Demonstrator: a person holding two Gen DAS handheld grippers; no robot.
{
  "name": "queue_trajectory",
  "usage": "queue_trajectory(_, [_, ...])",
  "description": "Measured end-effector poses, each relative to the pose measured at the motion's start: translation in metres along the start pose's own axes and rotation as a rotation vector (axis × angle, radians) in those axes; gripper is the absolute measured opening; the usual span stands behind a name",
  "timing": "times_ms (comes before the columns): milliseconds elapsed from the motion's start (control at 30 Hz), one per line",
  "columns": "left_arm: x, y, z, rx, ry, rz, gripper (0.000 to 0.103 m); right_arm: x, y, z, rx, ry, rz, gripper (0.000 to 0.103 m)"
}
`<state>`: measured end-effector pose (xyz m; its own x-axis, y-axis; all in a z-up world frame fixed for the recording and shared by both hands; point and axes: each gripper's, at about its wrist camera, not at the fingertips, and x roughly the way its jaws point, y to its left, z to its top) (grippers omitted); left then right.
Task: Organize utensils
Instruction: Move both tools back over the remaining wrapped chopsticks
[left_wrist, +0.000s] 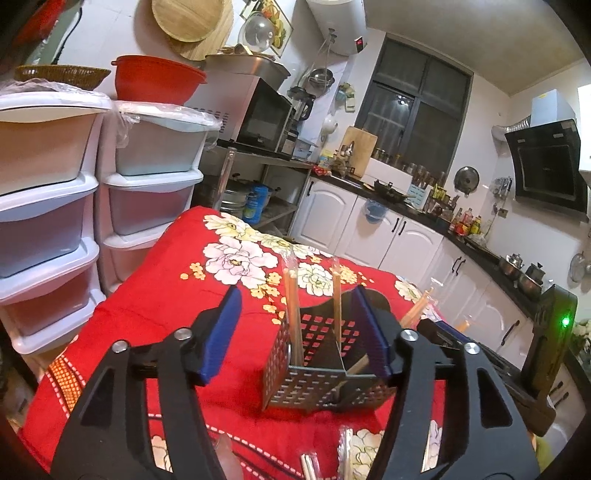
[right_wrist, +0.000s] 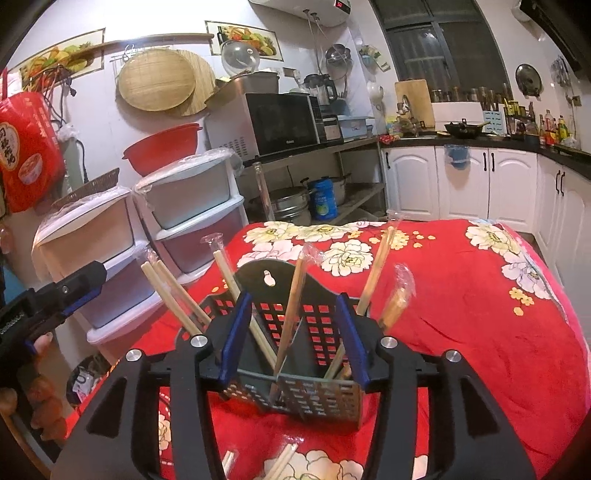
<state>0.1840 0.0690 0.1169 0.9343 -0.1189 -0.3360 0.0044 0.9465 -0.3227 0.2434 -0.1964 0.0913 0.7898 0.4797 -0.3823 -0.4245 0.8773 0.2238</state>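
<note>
A dark perforated utensil holder (left_wrist: 317, 387) (right_wrist: 314, 391) with divided compartments stands on the red floral cloth (left_wrist: 166, 295) (right_wrist: 461, 314). Several plastic-wrapped wooden chopsticks (left_wrist: 293, 314) (right_wrist: 291, 314) lean upright inside it. More wrapped chopsticks (left_wrist: 345, 454) (right_wrist: 284, 461) lie loose on the cloth nearer the cameras. My left gripper (left_wrist: 295, 306) is open just in front of the holder, its blue pads (left_wrist: 221, 332) pressing on nothing. My right gripper (right_wrist: 292, 301) is open too, with the holder's rear wall seen between its jaws. In the right wrist view the left gripper (right_wrist: 79, 286) shows at the left edge, held by a hand (right_wrist: 40, 343).
Two white plastic drawer towers (left_wrist: 48, 206) (right_wrist: 192, 221) stand close beyond the table's left side. A metal rack with a microwave (left_wrist: 262, 114) (right_wrist: 284, 122) sits behind. White cabinets (left_wrist: 406, 236) under a crowded black counter (left_wrist: 476, 251) run along the right. The cloth drops off at the table's edges.
</note>
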Motion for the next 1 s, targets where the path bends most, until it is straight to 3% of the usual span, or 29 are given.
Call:
queue_trajectory(467, [-0.012, -0.002, -0.018, 0.0, 0.066, -0.016, 0.077, -0.035, -0.001, -0.013, -0.007, -0.016, -0.02, 0.075])
queue_trajectory(733, [-0.017, 0.002, -0.032, -0.01, 0.098, -0.031, 0.088, -0.052, -0.001, -0.019, -0.02, -0.015, -0.027, 0.078])
queue_trajectory(1000, [-0.018, 0.002, -0.047, -0.008, 0.133, -0.034, 0.089, -0.064, -0.002, -0.032, -0.042, 0.003, -0.039, 0.08])
